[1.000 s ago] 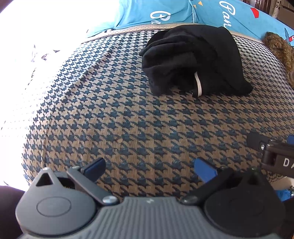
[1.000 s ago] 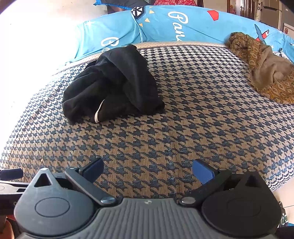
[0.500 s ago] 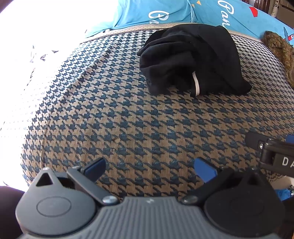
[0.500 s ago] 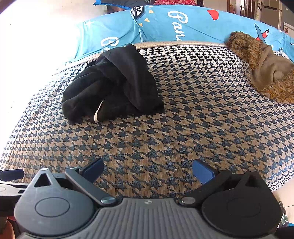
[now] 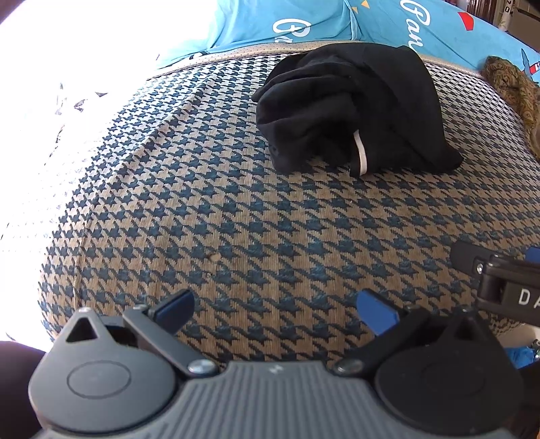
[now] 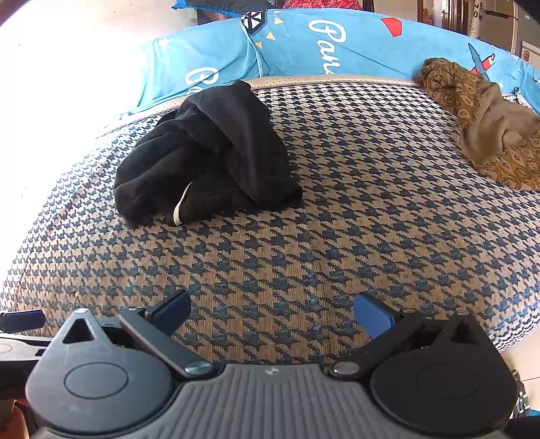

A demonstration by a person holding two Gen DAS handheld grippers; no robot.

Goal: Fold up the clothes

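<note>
Black garment (image 5: 351, 111) lies crumpled in a heap on the houndstooth cover (image 5: 270, 219), toward the far side, near the blue printed bedding (image 5: 303, 23) behind it. Fabric is matte and dark, bunched into thick rolled folds on its left half; a broader, smoother flap drapes over the right half and tapers to a point resting on the cover. A thin white band (image 5: 360, 153) shows at one edge near the front of the heap, curving along a fold. No part looks laid flat or squared; the pile stands up from the surface. In the right wrist view the same garment (image 6: 209, 155) sits left of centre, white band (image 6: 180, 204) at its near lower edge, the draped flap falling toward the right.

Left gripper (image 5: 275, 309) hovers low over the near part of the cover, its blue-tipped fingers (image 5: 173, 305) spread wide with nothing between them; well apart from the garment. Right gripper (image 6: 271, 309) likewise spread wide, holding nothing, fingers (image 6: 371, 314) over bare cover, garment well ahead and to its left. Part of the right gripper's body shows at the right edge of the left wrist view.

A brown patterned cloth (image 6: 486, 118) lies bunched at the far right of the cover, well apart from the black garment.
</note>
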